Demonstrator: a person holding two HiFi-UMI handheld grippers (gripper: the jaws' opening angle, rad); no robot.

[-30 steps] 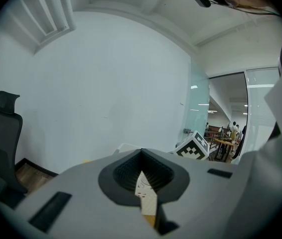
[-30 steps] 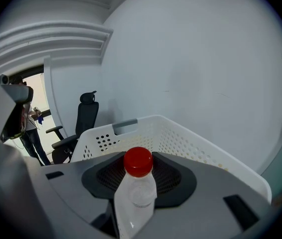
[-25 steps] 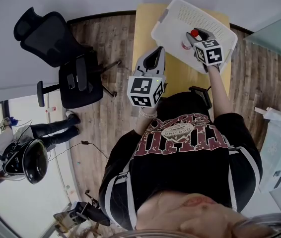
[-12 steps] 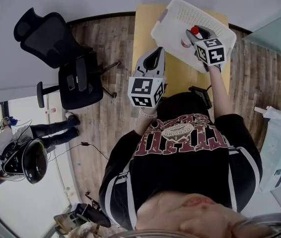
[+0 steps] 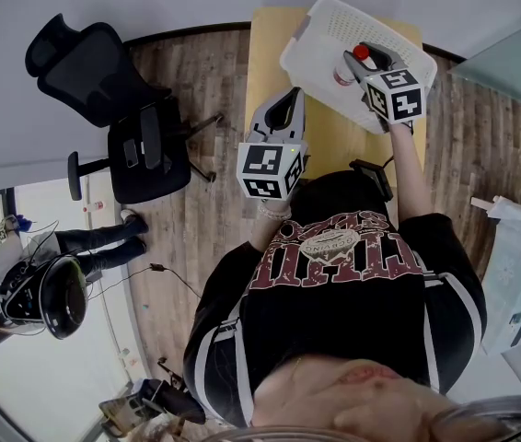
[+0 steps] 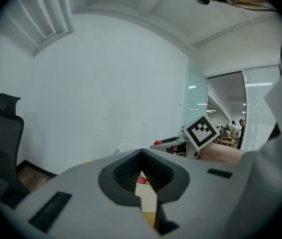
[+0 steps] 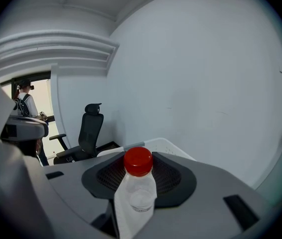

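Note:
My right gripper (image 5: 369, 63) is shut on a clear plastic bottle (image 5: 345, 70) with a red cap, held above a white perforated basket (image 5: 323, 24) on a yellow table (image 5: 268, 53). In the right gripper view the bottle (image 7: 138, 188) stands upright between the jaws of the right gripper (image 7: 138, 180), with only the basket rim (image 7: 166, 144) showing behind. My left gripper (image 5: 282, 116) hangs over the table's left front edge, jaws together and nothing in them. In the left gripper view, the left gripper (image 6: 143, 177) faces the right gripper's marker cube (image 6: 201, 131).
A black office chair (image 5: 104, 72) stands on the wood floor left of the table, also seen as a chair (image 7: 88, 128). A person with a helmet (image 5: 49, 284) stands at the far left. White walls close the far side; a glass partition (image 6: 198, 103) is at right.
My right gripper has risen with the bottle; the basket has dropped lower in its view, and its marker cube now shows higher in the left gripper view. The left gripper has stayed put.

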